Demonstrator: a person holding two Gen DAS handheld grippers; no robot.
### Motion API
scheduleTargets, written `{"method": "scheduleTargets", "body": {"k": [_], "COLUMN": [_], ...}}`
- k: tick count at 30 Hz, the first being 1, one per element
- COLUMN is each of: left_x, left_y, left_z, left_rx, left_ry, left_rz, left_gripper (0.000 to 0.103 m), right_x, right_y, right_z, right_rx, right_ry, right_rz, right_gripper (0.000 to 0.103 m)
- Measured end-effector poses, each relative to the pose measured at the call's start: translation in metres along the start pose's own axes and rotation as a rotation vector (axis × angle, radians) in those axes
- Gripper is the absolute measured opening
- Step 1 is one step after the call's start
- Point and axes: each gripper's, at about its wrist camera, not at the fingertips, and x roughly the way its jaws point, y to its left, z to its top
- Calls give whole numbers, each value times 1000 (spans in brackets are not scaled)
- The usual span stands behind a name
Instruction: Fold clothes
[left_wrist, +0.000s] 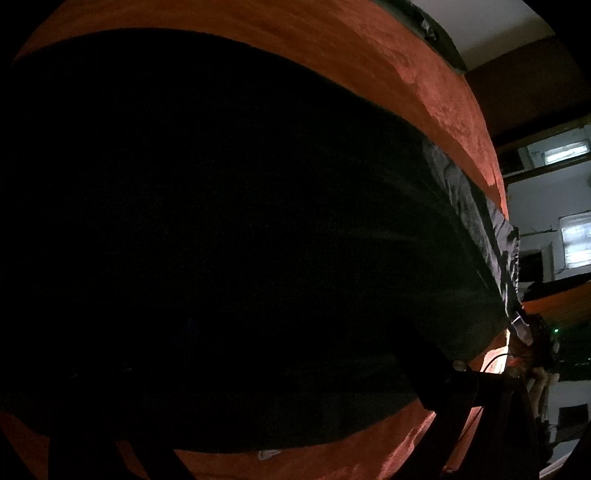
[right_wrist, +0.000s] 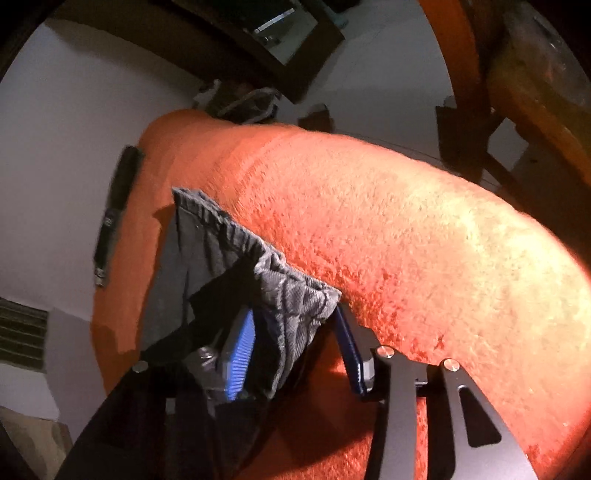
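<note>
We find the dark garment (left_wrist: 229, 236) spread flat over an orange cover (left_wrist: 424, 85), filling most of the left wrist view. Its ribbed grey waistband (left_wrist: 476, 206) runs along the right-hand edge, and the cover shows as a band above and below the cloth. This view is heavily underexposed. The left gripper (left_wrist: 280, 439) appears only as dark struts at the bottom of the frame, pressed close to the cloth; we cannot tell whether its fingers are parted or closed, nor whether they hold anything.

In the right wrist view, the right gripper (right_wrist: 297, 345) has the waistband (right_wrist: 284, 291) between its fingers. The blue ribbed pad of one finger (right_wrist: 242, 354) lies on the left of the bunched grey rib, and the other blue finger (right_wrist: 349, 350) on the right. The gap between them is wide, with cloth draped through it and hanging down over the left finger; we record the fingers as parted rather than clamped, the fabric resting in the gap. The waistband corner is lifted off the cover (right_wrist: 406, 240), which is brightly lit at right.

A dark, slim object (right_wrist: 116, 210) lies on the pale floor (right_wrist: 62, 140) just beside the cover's far edge. Wooden furniture (right_wrist: 524, 85) stands at upper right.
</note>
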Motion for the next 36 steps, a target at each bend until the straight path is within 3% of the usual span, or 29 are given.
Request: {"method": "scheduleTargets", "body": {"k": [2,4,12,16,18,23,27,29,33,36], "left_x": [0,-1,-4,-14,-21,-49,-59,-58,-56,-54], "left_y": [0,0,0,6,8,2,0,1,-1,-2], "left_z": [1,1,1,2,3,9,12,13,16,19], "left_rx": [1,-2,-21,-74,-92,-52,-42,-50,-53,-53], "left_ry": [1,1,35,55,51,-29,-56,-54,-52,-51], "left_rz": [2,4,6,-60,-102,-122,-130,-136,-145,-151], "left_gripper": [102,102,102,102,102,102,102,102,102,102], "right_x": [-2,-6,-36,-49,-51,-24,16,30,48,28], "right_y": [1,6,99,162,196,262,275,273,268,282], "right_z": [-2,-3,-29,-67,-100,-217,-327,-365,-405,-404], "right_rx": [-25,-64,-511,-770,-922,-1327,-1662,-1783,-1877,-1850], "right_ry": [-29,-53,-200,-259,-275,-224,-88,-37,12,-33], "right_rz": [15,39,-70,-82,-79,-77,-24,-16,-42,40], "right_gripper": [23,18,15,15,15,14,14,14,14,14]}}
